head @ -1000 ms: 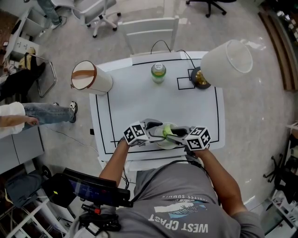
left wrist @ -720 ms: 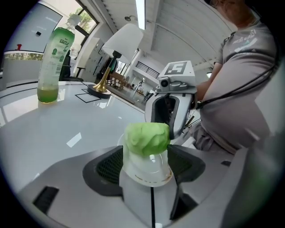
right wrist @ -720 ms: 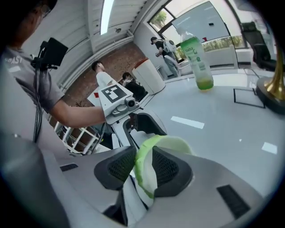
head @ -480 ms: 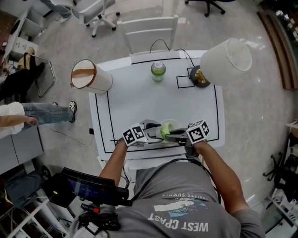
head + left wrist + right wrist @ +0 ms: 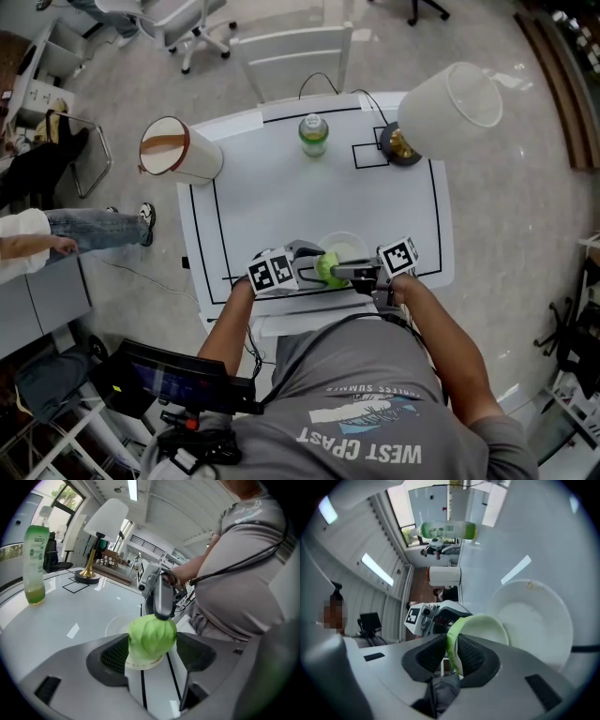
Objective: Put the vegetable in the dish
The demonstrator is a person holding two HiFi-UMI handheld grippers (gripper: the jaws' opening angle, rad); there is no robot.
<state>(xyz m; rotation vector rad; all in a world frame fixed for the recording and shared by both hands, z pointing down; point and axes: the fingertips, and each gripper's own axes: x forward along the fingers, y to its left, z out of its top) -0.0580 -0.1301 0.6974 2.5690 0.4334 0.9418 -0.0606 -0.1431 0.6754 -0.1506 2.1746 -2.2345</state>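
Vegetable (image 5: 151, 637): I see it green and leafy, at the near edge of the counter (image 5: 281, 197), between my two grippers, not in the dish.
Left gripper (image 5: 152, 654): spread wide around the vegetable, with a pad against each side of it.
Right gripper (image 5: 451, 656): reaching in from the right, nearly pressed together, pinching a thin leaf edge of the vegetable.
Dish (image 5: 345, 246): pale and round, just beyond the vegetable on the far side; I see nothing in it.
Bottle (image 5: 313, 134): upright at the far edge, middle.
Lamp (image 5: 450, 106): far right corner.
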